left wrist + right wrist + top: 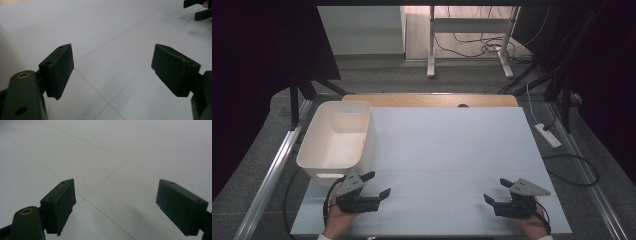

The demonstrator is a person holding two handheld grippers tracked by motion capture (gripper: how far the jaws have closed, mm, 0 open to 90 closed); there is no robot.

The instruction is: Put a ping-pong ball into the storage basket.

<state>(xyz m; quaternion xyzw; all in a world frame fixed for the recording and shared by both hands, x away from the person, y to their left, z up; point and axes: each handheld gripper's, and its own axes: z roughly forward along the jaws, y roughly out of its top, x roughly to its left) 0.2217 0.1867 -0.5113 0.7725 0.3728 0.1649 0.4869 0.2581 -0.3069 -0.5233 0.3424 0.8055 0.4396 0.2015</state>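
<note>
high view: a white mat (447, 150) is seen covering the table, with a wooden strip (427, 100) showing along the far edge. a white bin (337, 140) stands at the far left corner of the mat, upright, and looks empty; its near wall hangs slightly over the left edge. the left gripper (377, 185) is held near the near edge, just in front of the bin's near wall but apart from it, jaws released and pointed toward the middle. the right gripper (496, 191) is held near the near right corner, jaws likewise spread, nothing between them. the two are well apart. no loose item is noted on the mat.

left gripper view: both black pads (60, 70) are seen wide apart above bare mat with faint seam lines. the bin's wall is glimpsed as a pale blur at the left edge. the right gripper (197, 10) is caught at the far upper corner.

right gripper view: the pads (60, 205) are spread wide, and bare mat (112, 157) with crossing seams lies ahead of them. nothing is gripped.

judgement: a start or rest posture is suggested; no grasp has been made yet. the bin is the nearest thing to hand, closest to the left gripper. the next move would likely call for the left gripper to be swung toward the bin's near rim, jaws kept wide to straddle the wall before being closed.
</note>
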